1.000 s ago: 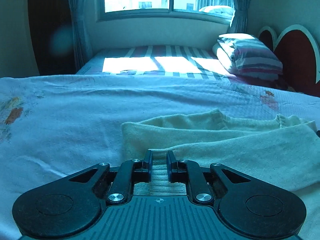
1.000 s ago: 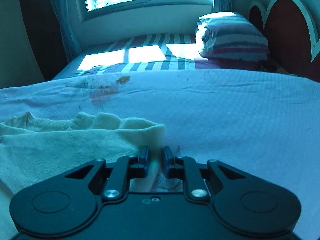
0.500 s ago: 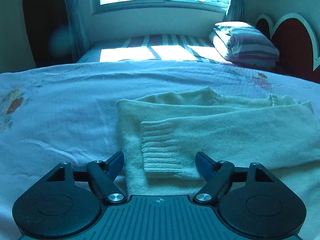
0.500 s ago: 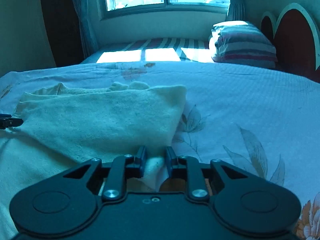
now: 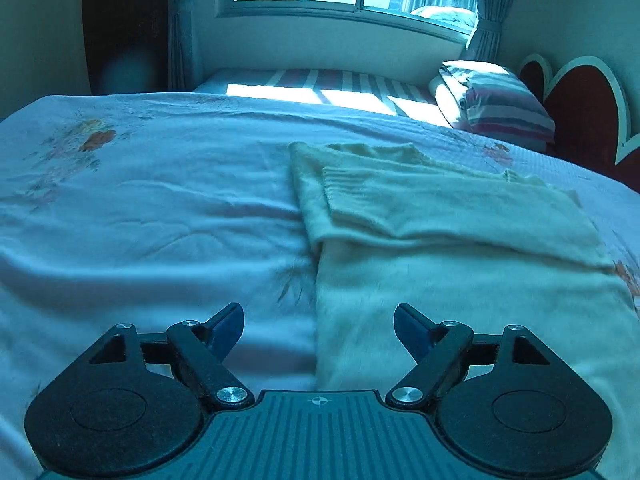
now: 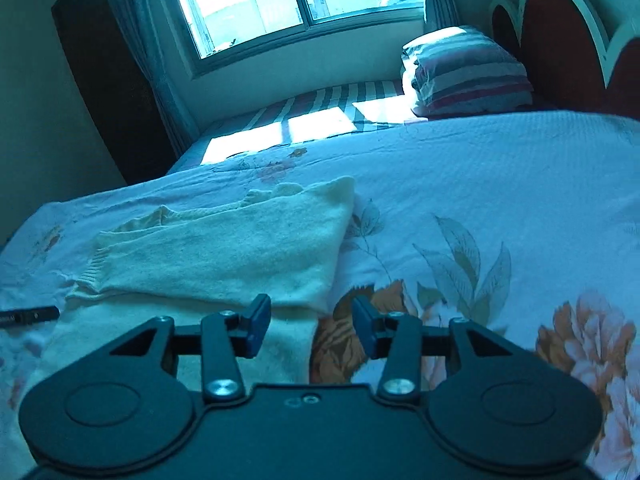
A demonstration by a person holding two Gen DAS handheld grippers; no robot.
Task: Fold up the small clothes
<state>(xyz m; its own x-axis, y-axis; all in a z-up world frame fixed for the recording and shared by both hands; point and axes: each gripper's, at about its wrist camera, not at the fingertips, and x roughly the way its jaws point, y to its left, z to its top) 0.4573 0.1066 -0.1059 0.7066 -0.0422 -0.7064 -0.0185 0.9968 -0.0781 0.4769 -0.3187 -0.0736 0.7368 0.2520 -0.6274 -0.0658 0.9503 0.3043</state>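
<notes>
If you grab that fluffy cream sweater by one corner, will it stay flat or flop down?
The cream knitted sweater would probably flop: its folded sleeve drapes softly over the body. It looks light and fuzzy, so likely not slippery. The fold may well fall open.

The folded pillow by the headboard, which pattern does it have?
Stripes, white with reddish and grey bands; the pillow shows best in the right wrist view.
</notes>
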